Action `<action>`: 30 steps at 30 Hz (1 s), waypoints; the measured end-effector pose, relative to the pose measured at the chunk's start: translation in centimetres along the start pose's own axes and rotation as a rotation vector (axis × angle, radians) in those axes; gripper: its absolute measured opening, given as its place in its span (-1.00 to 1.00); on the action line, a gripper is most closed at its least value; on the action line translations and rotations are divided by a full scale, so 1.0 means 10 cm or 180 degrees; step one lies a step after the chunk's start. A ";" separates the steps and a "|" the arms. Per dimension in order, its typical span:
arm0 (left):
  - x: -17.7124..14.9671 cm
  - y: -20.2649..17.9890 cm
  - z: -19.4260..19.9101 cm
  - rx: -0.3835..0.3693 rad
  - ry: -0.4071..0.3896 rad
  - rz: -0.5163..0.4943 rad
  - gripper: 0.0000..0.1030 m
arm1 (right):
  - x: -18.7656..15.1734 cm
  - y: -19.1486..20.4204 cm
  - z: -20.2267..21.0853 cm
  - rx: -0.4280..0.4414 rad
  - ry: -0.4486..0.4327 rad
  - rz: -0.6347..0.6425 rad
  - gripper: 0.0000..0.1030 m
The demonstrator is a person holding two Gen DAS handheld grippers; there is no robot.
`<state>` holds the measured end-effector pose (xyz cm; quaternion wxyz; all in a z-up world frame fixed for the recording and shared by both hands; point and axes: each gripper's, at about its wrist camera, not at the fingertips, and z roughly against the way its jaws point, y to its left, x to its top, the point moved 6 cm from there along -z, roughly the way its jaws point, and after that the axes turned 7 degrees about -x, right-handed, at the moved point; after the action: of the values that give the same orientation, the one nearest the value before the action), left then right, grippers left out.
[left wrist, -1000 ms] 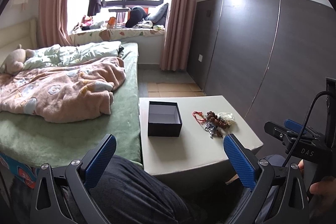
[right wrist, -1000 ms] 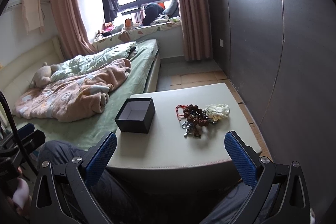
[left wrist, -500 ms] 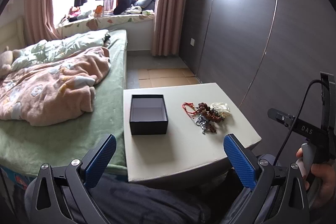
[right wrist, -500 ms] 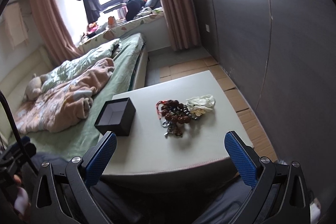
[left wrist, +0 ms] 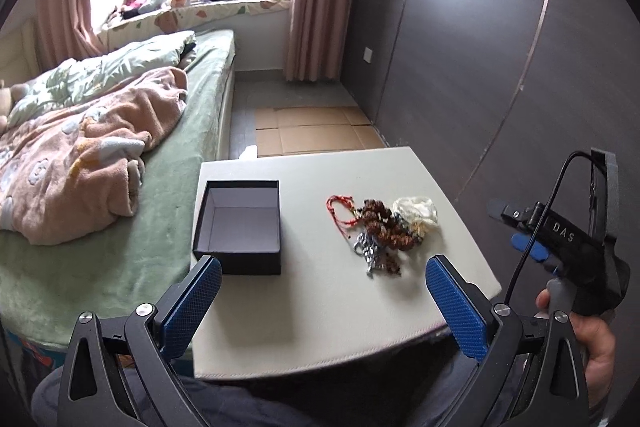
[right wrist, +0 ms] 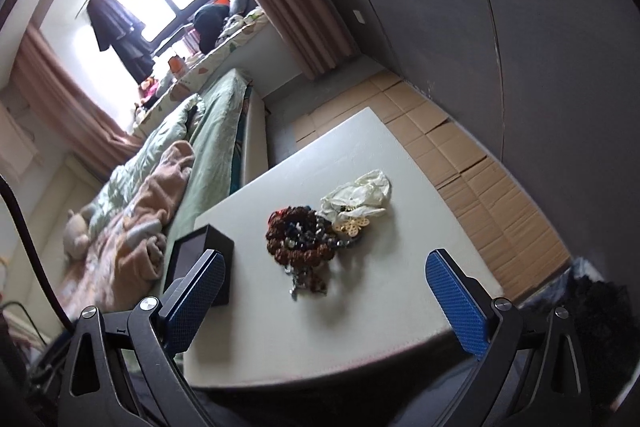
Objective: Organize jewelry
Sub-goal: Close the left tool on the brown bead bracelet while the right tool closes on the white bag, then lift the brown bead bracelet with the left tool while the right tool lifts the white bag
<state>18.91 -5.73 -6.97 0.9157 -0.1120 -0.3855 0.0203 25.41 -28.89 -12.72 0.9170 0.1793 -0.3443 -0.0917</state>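
Our jewelry pile (right wrist: 310,241) lies on the tabletop (right wrist: 384,303) ahead of our right gripper (right wrist: 324,297), between its wide-spread fingers (right wrist: 456,297). Our left gripper (left wrist: 320,301) is equally wide and empty.

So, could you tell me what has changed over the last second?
Both open grippers, left gripper and right gripper, have come closer over the table; the right has tilted toward the jewelry pile. Nothing was grasped. The black box and pile stayed put.
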 end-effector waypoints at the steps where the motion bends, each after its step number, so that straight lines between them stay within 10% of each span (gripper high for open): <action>1: 0.03 -0.01 -0.07 0.0011 0.0005 0.0051 0.95 | 0.04 -0.01 -0.08 0.0037 0.0027 -0.0067 0.97; 9: 0.14 -0.07 -0.87 0.0061 0.0371 0.0334 0.63 | 0.18 -0.15 -0.85 0.0124 0.0400 -0.0520 0.45; 21: 0.08 -0.08 -1.81 -0.0078 0.0863 0.0774 0.35 | 0.11 -0.34 -1.51 0.0382 0.0745 -0.0899 0.25; 24: 0.02 -0.13 -2.00 -0.0120 0.1009 0.0735 -0.12 | 0.07 -0.34 -1.63 0.0456 0.0778 -0.0980 0.01; 27: -0.03 -0.13 -2.02 -0.0137 0.1084 0.0704 -0.87 | 0.07 -0.37 -1.72 0.0457 0.0800 -0.1007 -0.78; 30: 0.02 -0.12 -1.89 -0.0174 0.0966 0.0640 -0.98 | 0.07 -0.37 -1.66 0.0501 0.0690 -0.0964 -0.91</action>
<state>32.41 -10.48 -19.32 0.9533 -0.1766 -0.2301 0.0841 36.81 -28.13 -25.33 0.9076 0.3091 -0.2188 -0.1815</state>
